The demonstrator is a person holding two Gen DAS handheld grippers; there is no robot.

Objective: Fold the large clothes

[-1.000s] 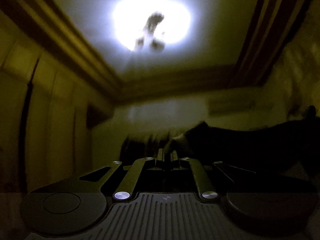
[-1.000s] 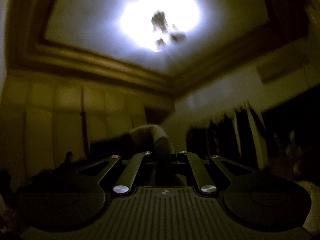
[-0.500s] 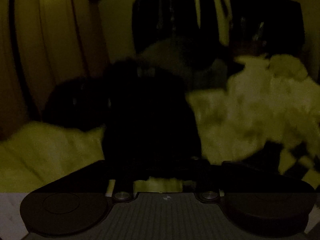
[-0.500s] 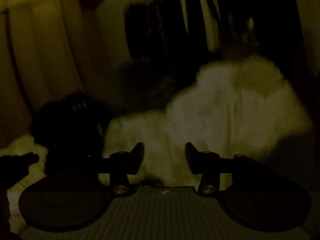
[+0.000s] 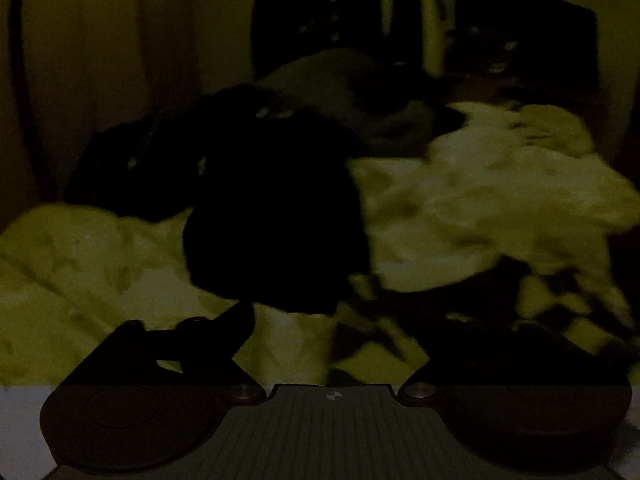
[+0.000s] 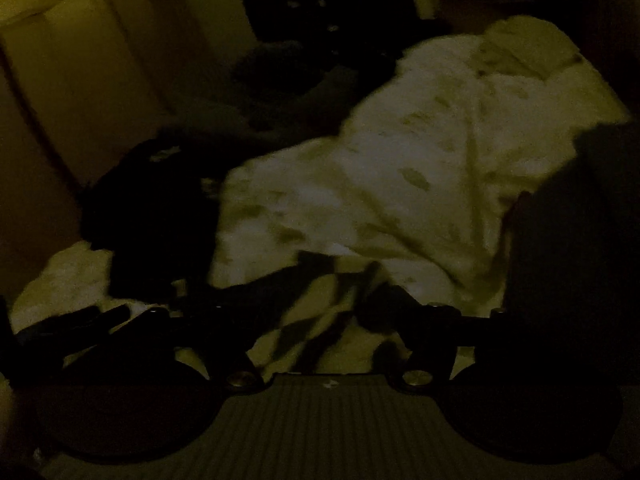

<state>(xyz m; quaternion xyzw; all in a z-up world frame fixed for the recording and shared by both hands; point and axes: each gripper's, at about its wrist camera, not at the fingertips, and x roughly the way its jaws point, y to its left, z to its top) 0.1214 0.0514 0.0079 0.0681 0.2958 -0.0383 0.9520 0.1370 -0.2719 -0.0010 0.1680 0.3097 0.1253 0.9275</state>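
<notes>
Both wrist views were on the ceiling light a second ago; now they look down at the bed [image 5: 80,264], so you've swung both grippers down and forward.

Left gripper [image 5: 332,336]: was clenched, now released, jaws wide, nothing between them but bedding below. Right gripper [image 6: 328,320]: was clenched too, jaws are opening right now, and only patterned fabric lies under the gap, not pinched.

Dark garment [image 5: 276,216]: lying in a heap on the bed, just ahead of the left gripper, toward the bed's left half. In the right view it's the dark mass [image 6: 152,216] at the left, beside the pale blanket [image 6: 420,168] that covers the bed's far right part. Neither gripper touches it.

Read: looks like you've dropped the garment onto the bed, so it's laid down but not spread. It's bunched, with no clear edges or sleeves visible; light is very poor and the frames are blurred. Next likely needs finding two corners or a hem and pulling it flat before any fold. Risk: grabbing the blanket along with it.
</notes>
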